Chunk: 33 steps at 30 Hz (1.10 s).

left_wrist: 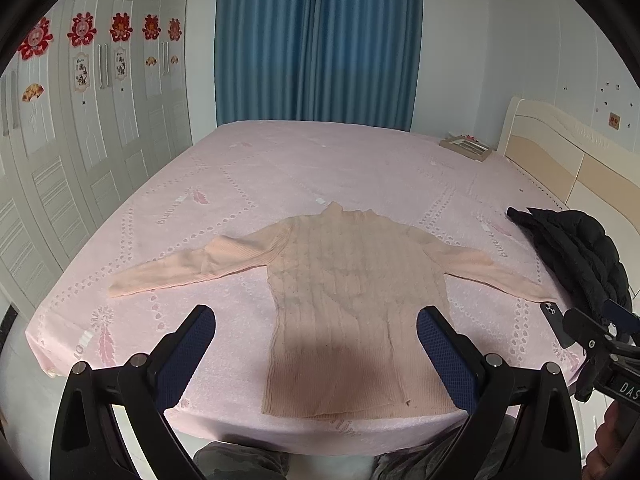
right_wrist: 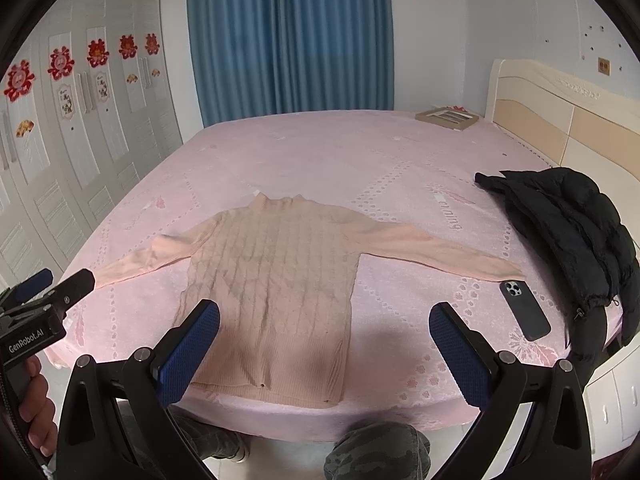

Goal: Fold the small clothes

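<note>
A small peach knit sweater point(left_wrist: 352, 304) lies flat, front up, on the pink bed point(left_wrist: 280, 160), both sleeves spread out sideways, its hem at the near edge. It also shows in the right wrist view point(right_wrist: 272, 300). My left gripper point(left_wrist: 316, 322) is open and empty, held above the sweater's lower part. My right gripper point(right_wrist: 324, 320) is open and empty, above the sweater's lower right side. Each gripper shows at the edge of the other's view, the right one point(left_wrist: 600, 332) and the left one point(right_wrist: 48, 292).
A black puffer jacket point(right_wrist: 572, 232) lies at the bed's right edge with a dark phone point(right_wrist: 524, 310) beside it, near the right sleeve's cuff. A framed picture point(right_wrist: 446, 118) lies at the far right by the headboard point(right_wrist: 560, 120). White wardrobes point(left_wrist: 80, 160) stand left.
</note>
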{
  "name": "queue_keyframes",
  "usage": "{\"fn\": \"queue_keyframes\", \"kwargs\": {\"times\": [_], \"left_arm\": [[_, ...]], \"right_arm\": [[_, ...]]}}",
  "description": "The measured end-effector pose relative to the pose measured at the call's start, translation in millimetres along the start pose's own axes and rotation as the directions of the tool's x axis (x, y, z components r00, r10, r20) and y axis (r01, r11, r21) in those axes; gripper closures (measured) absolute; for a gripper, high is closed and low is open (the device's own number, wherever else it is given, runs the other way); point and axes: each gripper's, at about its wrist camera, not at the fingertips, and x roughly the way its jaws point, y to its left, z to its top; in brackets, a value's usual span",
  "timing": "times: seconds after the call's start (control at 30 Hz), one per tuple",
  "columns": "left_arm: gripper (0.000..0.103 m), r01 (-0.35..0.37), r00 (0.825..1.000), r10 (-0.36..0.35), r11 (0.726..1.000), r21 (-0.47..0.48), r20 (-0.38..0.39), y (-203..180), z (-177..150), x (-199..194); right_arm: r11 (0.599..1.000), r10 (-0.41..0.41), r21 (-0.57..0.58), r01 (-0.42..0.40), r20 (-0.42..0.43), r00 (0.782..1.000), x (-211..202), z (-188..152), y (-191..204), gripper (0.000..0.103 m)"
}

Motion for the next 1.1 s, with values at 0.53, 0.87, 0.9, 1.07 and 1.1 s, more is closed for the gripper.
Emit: {"fn": "queue_keyframes", "kwargs": {"times": [0.53, 0.87, 0.9, 1.07, 1.1], "left_arm": [[0.004, 0.005, 1.000, -0.005, 1.000, 0.012, 0.006, -1.0, 5.1, 0.1], [0.007, 0.074, 0.997, -0.074, 0.996, -0.039, 0.007, 12.3, -0.1, 8.8], [0.007, 0.080, 0.997, -0.079, 0.996, -0.044, 0.010, 15.2, -3.0, 12.8], [0.007, 0.104, 0.993, -0.108, 0.991, -0.085, -0.045, 33.8, -18.0, 47.2], [0.007, 0.100, 0.993, -0.106, 0.990, -0.100, -0.057, 40.4, -21.0, 57.2]], "right_arm": [[1.000, 0.031, 0.000, -0.031, 0.002, 1.000, 7.4, 7.6, 8.0, 0.000], [0.999, 0.029, -0.015, -0.029, 0.008, 1.000, 14.6, 4.8, 11.6, 0.000], [1.000, 0.025, -0.018, -0.025, 0.010, 1.000, 16.7, 3.8, 12.2, 0.000], [0.999, 0.042, -0.016, -0.042, 0.012, 0.999, 35.0, -3.6, 12.9, 0.000], [0.999, 0.048, -0.015, -0.047, 0.011, 0.999, 40.4, -5.2, 13.3, 0.000]]}}
